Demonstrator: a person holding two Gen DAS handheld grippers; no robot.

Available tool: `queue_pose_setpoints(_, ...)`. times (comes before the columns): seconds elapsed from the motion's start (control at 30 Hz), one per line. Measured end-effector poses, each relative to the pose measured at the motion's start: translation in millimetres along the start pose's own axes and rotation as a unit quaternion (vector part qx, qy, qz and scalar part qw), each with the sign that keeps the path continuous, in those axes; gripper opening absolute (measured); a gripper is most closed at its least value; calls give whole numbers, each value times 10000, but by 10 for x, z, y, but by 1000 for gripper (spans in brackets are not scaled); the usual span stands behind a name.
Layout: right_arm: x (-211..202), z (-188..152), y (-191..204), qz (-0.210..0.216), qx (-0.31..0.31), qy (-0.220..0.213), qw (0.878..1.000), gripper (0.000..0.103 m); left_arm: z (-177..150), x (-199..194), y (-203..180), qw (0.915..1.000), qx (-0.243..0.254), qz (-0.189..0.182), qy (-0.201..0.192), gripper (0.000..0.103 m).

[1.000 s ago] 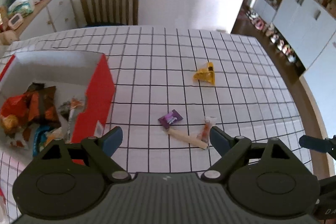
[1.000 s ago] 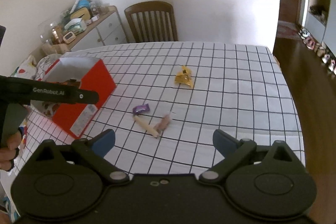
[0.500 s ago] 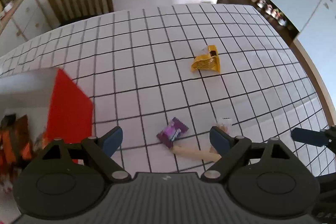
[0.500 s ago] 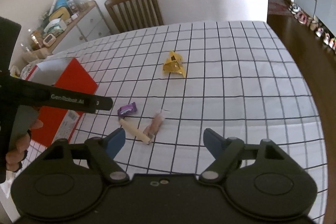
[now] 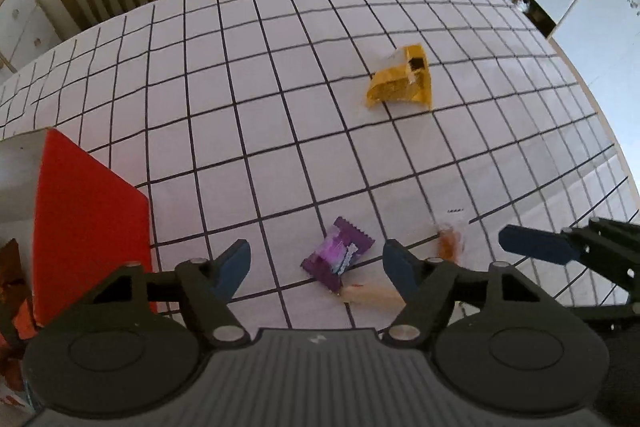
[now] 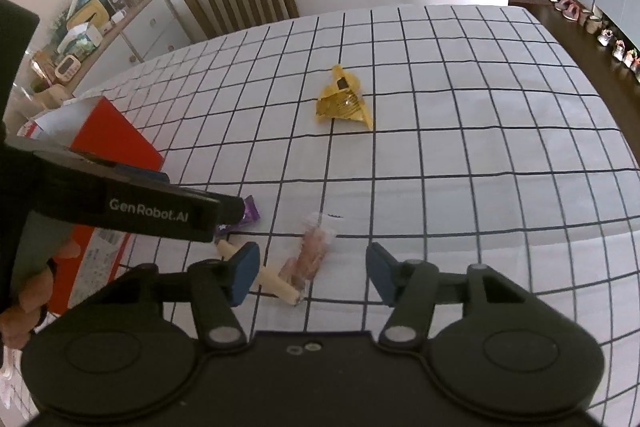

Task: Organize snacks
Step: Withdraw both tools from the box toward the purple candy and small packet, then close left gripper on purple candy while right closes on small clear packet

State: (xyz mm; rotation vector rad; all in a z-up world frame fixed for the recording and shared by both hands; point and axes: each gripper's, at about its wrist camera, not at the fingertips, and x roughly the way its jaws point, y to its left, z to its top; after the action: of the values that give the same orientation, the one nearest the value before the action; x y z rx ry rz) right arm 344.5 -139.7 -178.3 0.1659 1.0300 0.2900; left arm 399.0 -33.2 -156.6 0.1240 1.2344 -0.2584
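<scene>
In the left wrist view, the left claw [image 5: 316,261] hangs over the checked surface [image 5: 280,131], its jaws closing around the purple snack packet [image 5: 335,256] without touching it. In the right wrist view, the right claw [image 6: 312,273] is also closing, with the pink wrapped snack [image 6: 307,254] between its jaws, not yet pressed; a pale stick snack [image 6: 276,281] lies beside its left finger.

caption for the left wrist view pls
Left gripper closing around a purple snack packet on the checked tablecloth, red box alongside.
</scene>
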Motion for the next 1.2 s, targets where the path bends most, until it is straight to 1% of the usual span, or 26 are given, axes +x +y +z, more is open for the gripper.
queue_pose_setpoints(0.07,68,9,13,-16,-2,41,10000,50,-11,43,-4,10000,24,-22,54,66)
queue_pose_setpoints(0.17,154,14,28,-54,-50,102,9999,44,-34,83,-17,10000,71,-13,56,65)
queue_pose_setpoints(0.23,195,14,28,-59,-71,137,9999,42,-46,111,-10,10000,69,17,54,65)
queue_pose_setpoints(0.33,239,5,47,-65,-146,173,9997,42,-64,148,13,10000,26,18,20,65)
queue_pose_setpoints(0.37,250,6,63,-81,-196,169,9996,41,-66,166,22,10000,-7,12,23,64)
queue_pose_setpoints(0.4,261,7,78,-105,-250,168,9995,41,-67,181,33,10000,-45,-4,26,59)
queue_pose_setpoints(0.53,312,16,89,-112,-283,167,9994,37,-75,171,18,9999,-62,13,-110,58)
queue_pose_setpoints(0.57,315,18,90,-117,-291,143,9994,36,-82,164,8,9999,-48,33,-138,55)
queue_pose_setpoints(0.6,315,16,94,-130,-316,130,9993,36,-89,155,-4,9998,-21,56,-173,49)
queue_pose_setpoints(0.63,315,13,98,-134,-349,125,9992,34,-98,146,-16,9997,3,91,-208,44)
queue_pose_setpoints(0.67,315,6,103,-135,-394,110,9991,33,-111,139,-32,9997,12,117,-233,37)
queue_pose_setpoints(0.7,313,-3,108,-152,-436,94,9989,30,-120,136,-39,9996,5,122,-254,33)
queue_pose_setpoints(0.73,310,-10,111,-181,-468,82,9987,25,-124,135,-44,9996,-16,119,-269,31)
queue_pose_setpoints(0.87,286,-28,73,-232,-408,29,9989,18,-117,137,-54,9994,-50,160,-288,22)
queue_pose_setpoints(1.03,206,-22,-50,-283,-205,-90,9994,16,-127,112,1,9992,-252,90,-282,21)
queue_pose_setpoints(1.2,68,-42,-190,-240,12,-140,9996,15,-159,-36,30,9981,-473,-25,-389,21)
